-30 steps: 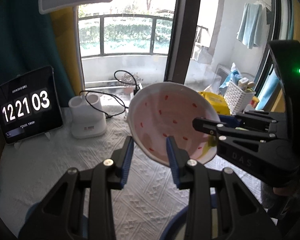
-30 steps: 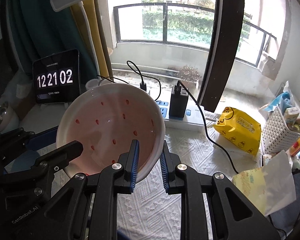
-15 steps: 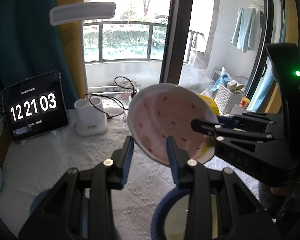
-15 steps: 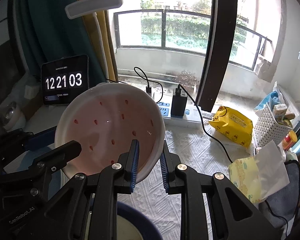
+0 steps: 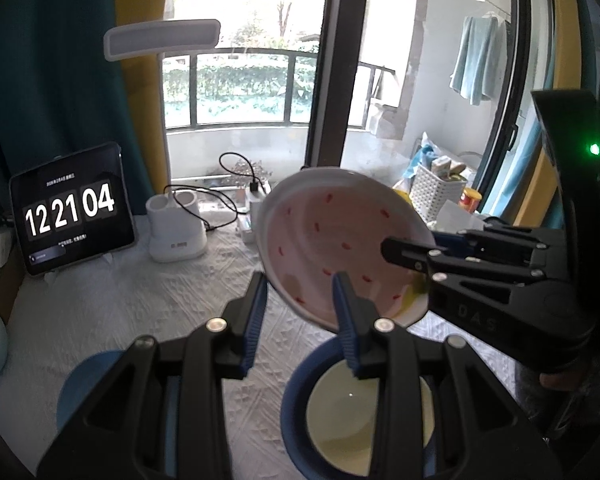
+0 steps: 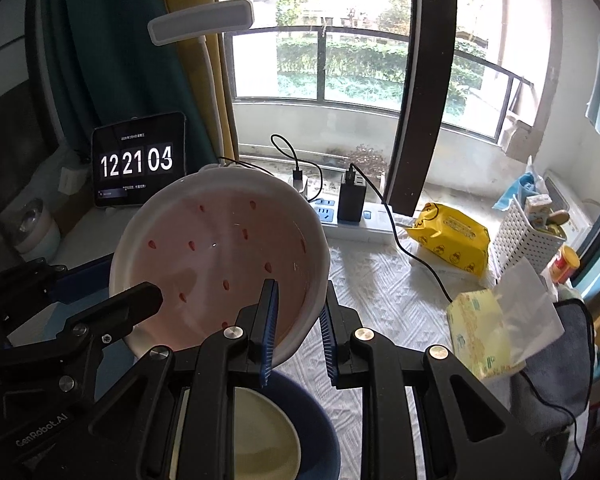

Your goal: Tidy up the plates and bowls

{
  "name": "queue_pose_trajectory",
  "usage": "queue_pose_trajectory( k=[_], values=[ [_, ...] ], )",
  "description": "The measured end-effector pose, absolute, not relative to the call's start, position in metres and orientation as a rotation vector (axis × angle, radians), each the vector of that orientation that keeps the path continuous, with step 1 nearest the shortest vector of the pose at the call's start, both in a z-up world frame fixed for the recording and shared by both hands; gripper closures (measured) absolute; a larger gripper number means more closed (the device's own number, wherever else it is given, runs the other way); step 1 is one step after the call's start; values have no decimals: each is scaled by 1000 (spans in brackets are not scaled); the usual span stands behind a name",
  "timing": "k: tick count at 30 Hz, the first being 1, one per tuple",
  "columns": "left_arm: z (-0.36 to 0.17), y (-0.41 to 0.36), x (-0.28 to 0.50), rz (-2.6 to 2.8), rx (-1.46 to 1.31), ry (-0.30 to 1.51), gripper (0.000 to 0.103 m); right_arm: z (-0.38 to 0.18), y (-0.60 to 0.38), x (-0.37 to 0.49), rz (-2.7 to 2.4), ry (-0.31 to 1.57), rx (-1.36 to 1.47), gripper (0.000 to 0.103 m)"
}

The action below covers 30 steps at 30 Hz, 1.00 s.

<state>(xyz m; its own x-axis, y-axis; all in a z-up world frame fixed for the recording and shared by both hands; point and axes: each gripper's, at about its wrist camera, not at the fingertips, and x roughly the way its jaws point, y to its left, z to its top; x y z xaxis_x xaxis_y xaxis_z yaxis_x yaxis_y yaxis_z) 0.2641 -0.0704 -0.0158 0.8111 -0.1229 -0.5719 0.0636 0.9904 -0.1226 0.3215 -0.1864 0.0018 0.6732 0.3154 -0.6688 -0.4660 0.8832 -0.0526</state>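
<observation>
Nearest, a blue bowl (image 6: 300,432) with a cream inside now lies under both tools, where a second ago only the white worktop (image 5: 140,300) showed. Above it the pink bowl (image 6: 220,256) hangs tilted in the air, carried nearer. The right gripper (image 6: 298,322) has its jaws clamped on the bowl's right rim. The left gripper (image 5: 300,312) has its jaws clamped on the left rim. Judging by this, the pink bowl is being lined up to nest in the blue one. Far left, the clock (image 5: 70,210) stands.
</observation>
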Motion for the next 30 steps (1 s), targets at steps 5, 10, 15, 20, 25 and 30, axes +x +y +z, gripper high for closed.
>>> queue_pose_trajectory(
  k=[5,10,15,20,25,30],
  values=[
    [-17,-74,255,-107,-96,619,69,1,-191,310,437,704,-222,81],
    [-18,-77,247,-114,-91,620,69,-1,-194,299,431,706,-222,81],
    [-19,-81,237,-120,-89,618,68,-2,-198,289,427,703,-217,81],
    [-23,-83,228,-125,-90,624,69,-5,-201,280,425,707,-213,81],
    [-29,-87,223,-128,-90,637,69,-12,-203,273,419,720,-210,81],
    [-35,-89,219,-134,-87,648,69,-19,-205,269,415,733,-204,81]
  ],
)
